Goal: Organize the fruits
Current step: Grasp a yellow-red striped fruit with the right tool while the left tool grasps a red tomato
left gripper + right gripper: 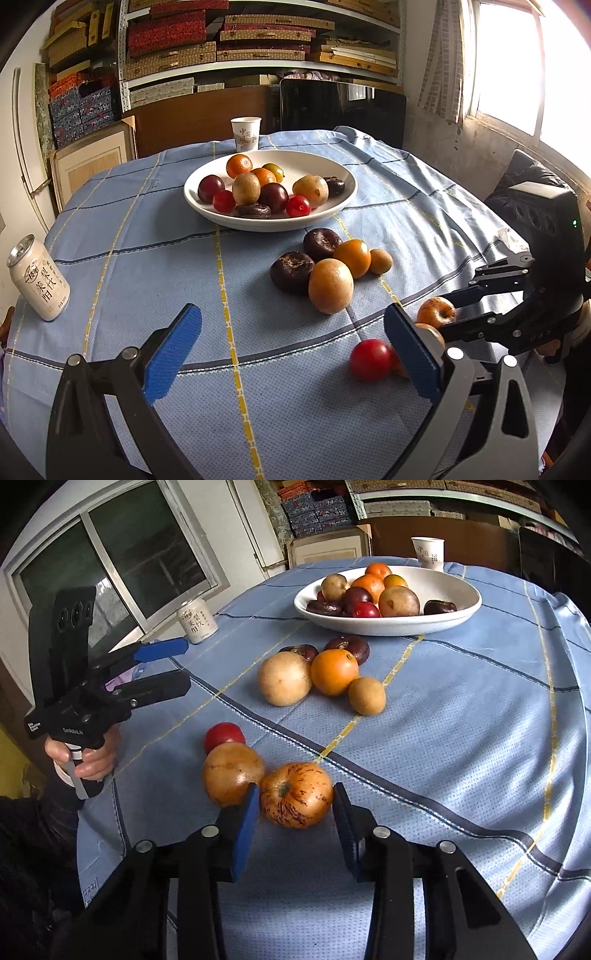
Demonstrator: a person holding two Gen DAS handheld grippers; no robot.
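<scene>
Apple (295,794) sits between your right gripper (295,805) pads, near the bowl (388,627); squeeze it centred, then lift straight; left gripper (291,347) gapes wide, empty

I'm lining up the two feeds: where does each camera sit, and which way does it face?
Left wrist: on the left claw, open, facing the bowl; right claw at right.
Right wrist: on the right claw, around the streaked fruit, looking across the table; left claw and hand at left.
Shared: bowl, can, cup.
</scene>
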